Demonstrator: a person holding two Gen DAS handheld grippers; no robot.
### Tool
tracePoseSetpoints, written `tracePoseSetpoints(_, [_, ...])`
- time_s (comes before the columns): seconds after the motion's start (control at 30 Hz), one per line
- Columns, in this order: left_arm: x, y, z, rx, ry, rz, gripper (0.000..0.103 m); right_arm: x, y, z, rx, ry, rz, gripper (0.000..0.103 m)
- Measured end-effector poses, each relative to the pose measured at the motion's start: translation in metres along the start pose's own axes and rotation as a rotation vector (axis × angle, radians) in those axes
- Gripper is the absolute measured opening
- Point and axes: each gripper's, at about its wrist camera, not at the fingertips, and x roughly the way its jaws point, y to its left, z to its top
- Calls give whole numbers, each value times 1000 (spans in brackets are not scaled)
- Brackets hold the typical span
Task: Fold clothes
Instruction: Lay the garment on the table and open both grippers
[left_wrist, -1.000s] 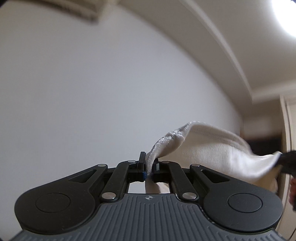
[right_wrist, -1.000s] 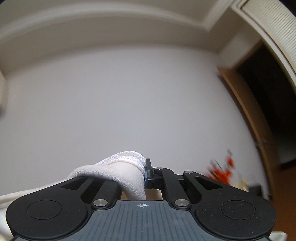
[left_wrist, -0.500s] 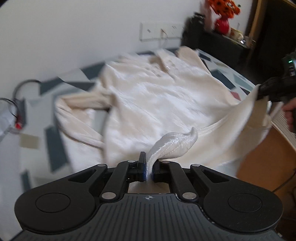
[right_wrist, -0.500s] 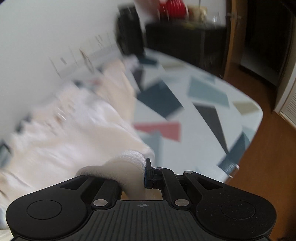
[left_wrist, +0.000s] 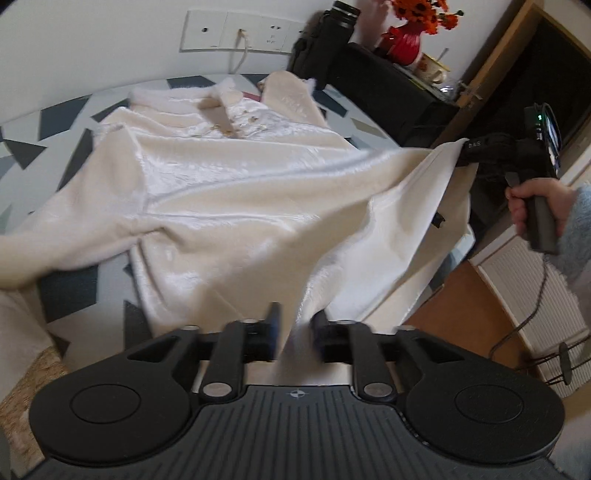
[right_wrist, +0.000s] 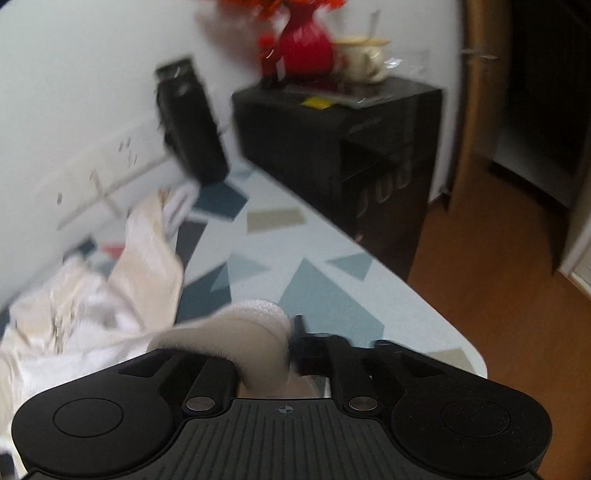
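Note:
A cream fleece garment (left_wrist: 240, 192) lies spread on the table (left_wrist: 62, 118), collar at the far end by the wall. Its near hem rises between the fingers of my left gripper (left_wrist: 295, 332), which stand apart and blurred, so the gripper is open around the cloth. In the left wrist view my right gripper (left_wrist: 466, 153) holds the hem's other corner off the table's right edge, in a person's hand (left_wrist: 532, 199). In its own view the right gripper (right_wrist: 290, 332) is shut on a fold of the garment (right_wrist: 255, 321) that hides its left finger.
A black cabinet (right_wrist: 332, 147) stands beyond the table's far right end with a red vase (right_wrist: 303, 48) and a cup (right_wrist: 362, 59) on it. A black flask (right_wrist: 192, 129) stands by the wall sockets (left_wrist: 240, 31). Wooden floor (right_wrist: 498, 295) lies to the right.
Both grippers have swung down from facing the wall and ceiling to the table, laying the garment flat. The left fingers have moved apart; the right stays clamped.

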Motion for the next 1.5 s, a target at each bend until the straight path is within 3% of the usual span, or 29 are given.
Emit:
tracePoseSetpoints(0.03, [-1,0,-1,-6,0,19,56,-3,-6,3,-21,54,4,40])
tracePoseSetpoints(0.07, [-2,1,-2,-11,0,38,67,-8,-3,-2,-57,103,-2,65])
tracePoseSetpoints(0.1, [-2,1,-2,-17,0,57,67,-13,1,-7,-93,148,-7,75])
tracePoseSetpoints(0.2, [-5,2,-5,-34,0,114,73,-41,31,-22,-249,94,10,82])
tracePoseSetpoints(0.23, [-5,2,-6,-39,0,133,75,-48,38,-22,-269,72,35,89])
tracePoseSetpoints(0.33, [-7,5,-8,-59,3,194,82,-70,50,-25,-202,25,191,94])
tracePoseSetpoints(0.4, [-1,25,-16,-105,32,276,82,-75,60,-27,-135,42,288,94])
tracePoseSetpoints(0.57, [10,77,-40,-187,67,399,82,-60,118,-32,-115,116,383,84])
tracePoseSetpoints(0.73, [19,127,-59,-214,68,452,86,-53,213,-30,-180,96,433,84])
tracePoseSetpoints(0.83, [30,144,-58,-166,70,427,86,-40,288,-29,-228,128,447,83])
tracePoseSetpoints(0.93, [46,151,-51,-67,58,419,86,-3,374,-34,-356,149,417,83])
tracePoseSetpoints(1.03, [62,157,-47,7,53,366,88,43,441,-38,-360,175,319,81])
tracePoseSetpoints(1.1, [65,160,-47,14,17,313,86,74,468,-41,-321,242,251,75])
tracePoseSetpoints(1.13, [66,161,-47,15,-1,282,80,85,478,-43,-319,272,210,71])
tracePoseSetpoints(1.17, [64,163,-48,0,-15,240,57,95,485,-47,-346,301,181,71])
tracePoseSetpoints(1.2, [61,165,-48,-14,-27,219,46,104,493,-52,-374,330,151,71])
tracePoseSetpoints(1.23, [58,166,-49,-25,-37,200,14,110,497,-57,-411,349,129,67])
tracePoseSetpoints(1.3, [51,169,-48,-23,-33,183,10,117,499,-62,-443,381,111,39])
tracePoseSetpoints(1.33, [42,175,-47,-45,-46,170,10,119,498,-64,-440,393,116,13])
tracePoseSetpoints(1.43, [1,194,-44,-108,-141,190,10,110,484,-45,-281,338,204,10])
tracePoseSetpoints(1.5, [-29,210,-40,-169,-208,231,10,104,484,-28,-243,274,237,9])
